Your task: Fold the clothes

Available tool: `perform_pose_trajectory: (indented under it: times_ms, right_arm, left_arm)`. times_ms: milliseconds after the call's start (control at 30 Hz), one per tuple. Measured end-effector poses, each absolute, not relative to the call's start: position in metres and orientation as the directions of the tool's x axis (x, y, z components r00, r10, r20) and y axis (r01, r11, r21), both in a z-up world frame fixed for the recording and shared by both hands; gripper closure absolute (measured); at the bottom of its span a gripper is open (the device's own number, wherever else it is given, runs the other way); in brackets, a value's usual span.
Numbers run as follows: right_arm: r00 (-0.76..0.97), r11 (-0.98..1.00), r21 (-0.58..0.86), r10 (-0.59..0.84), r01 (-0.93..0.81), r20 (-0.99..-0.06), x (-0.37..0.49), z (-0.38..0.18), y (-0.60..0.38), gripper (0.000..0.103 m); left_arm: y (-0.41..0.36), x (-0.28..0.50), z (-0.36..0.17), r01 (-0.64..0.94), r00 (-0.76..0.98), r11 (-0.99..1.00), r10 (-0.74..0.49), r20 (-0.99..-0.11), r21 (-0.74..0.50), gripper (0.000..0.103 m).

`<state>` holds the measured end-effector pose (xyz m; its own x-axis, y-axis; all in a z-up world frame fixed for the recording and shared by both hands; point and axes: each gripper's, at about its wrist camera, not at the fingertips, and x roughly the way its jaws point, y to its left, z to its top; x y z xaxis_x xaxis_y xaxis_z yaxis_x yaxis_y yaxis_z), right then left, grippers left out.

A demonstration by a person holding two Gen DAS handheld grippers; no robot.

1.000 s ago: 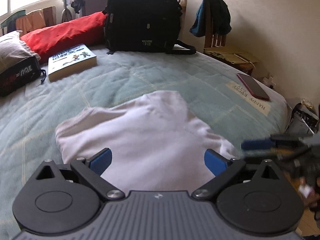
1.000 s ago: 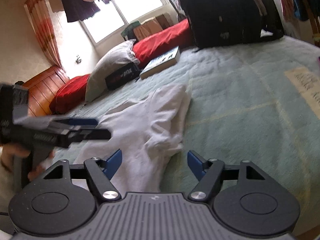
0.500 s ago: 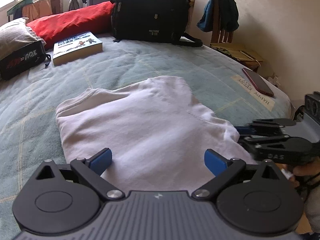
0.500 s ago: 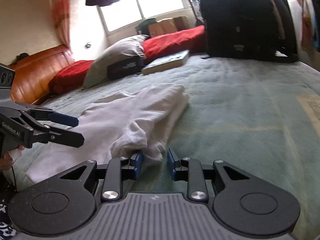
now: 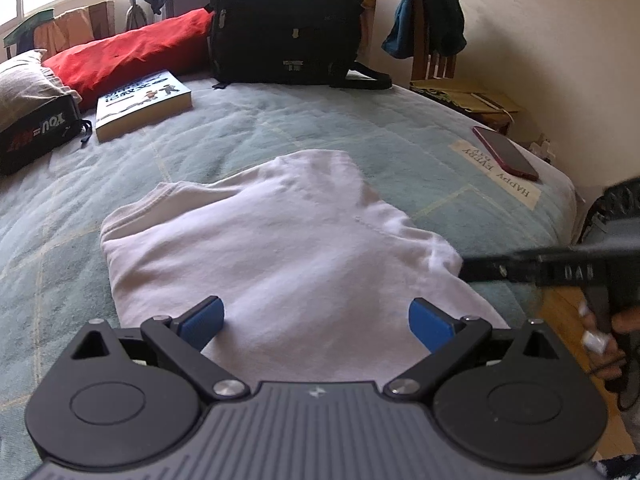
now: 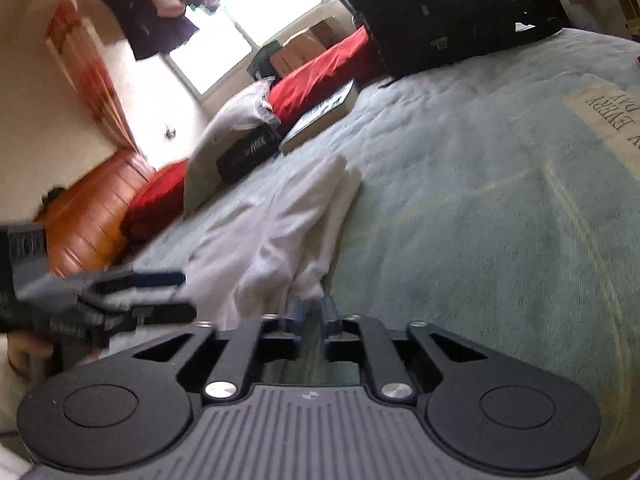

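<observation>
A white shirt [image 5: 280, 248] lies flat on the green bedspread [image 5: 360, 128], collar end away from me. My left gripper [image 5: 316, 320] hovers open over its near hem, blue pads wide apart and nothing pinched. In the right wrist view the same shirt [image 6: 280, 232] runs away from my right gripper [image 6: 313, 310], whose jaws are closing with the shirt's near right corner between the pads. The right gripper [image 5: 464, 270] appears blurred at that corner in the left wrist view. The left gripper [image 6: 188, 294] shows blurred and open at the left.
A book [image 5: 144, 100], a black pouch [image 5: 36, 132], a red pillow [image 5: 128, 48] and a black backpack [image 5: 288, 20] lie at the far side. A red phone [image 5: 504, 150] rests near the bed's right edge. A chair [image 5: 432, 60] stands beyond.
The right gripper came down to the shirt's right corner and its jaws went from wide apart to nearly together around the cloth. The left gripper stayed open over the hem.
</observation>
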<state>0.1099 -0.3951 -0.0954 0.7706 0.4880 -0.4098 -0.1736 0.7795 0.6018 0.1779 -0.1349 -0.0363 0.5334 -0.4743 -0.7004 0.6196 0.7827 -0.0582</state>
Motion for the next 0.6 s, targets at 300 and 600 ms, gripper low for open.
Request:
perform_pose_trajectory:
  times_ms: [300, 600]
  right_arm:
    - [0.729, 0.690, 0.703, 0.569, -0.172, -0.380, 0.131, -0.117, -0.393, 0.093]
    - [0.735, 0.658, 0.737, 0.576, -0.156, -0.358, 0.094, -0.111, -0.407, 0.098]
  left_arm:
    - [-0.140, 0.176, -0.037, 0.632, 0.525, 0.773, -0.476, -0.706, -0.052, 0.004]
    - [-0.141, 0.174, -0.037, 0.635, 0.522, 0.770, -0.484, -0.702, -0.059, 0.004]
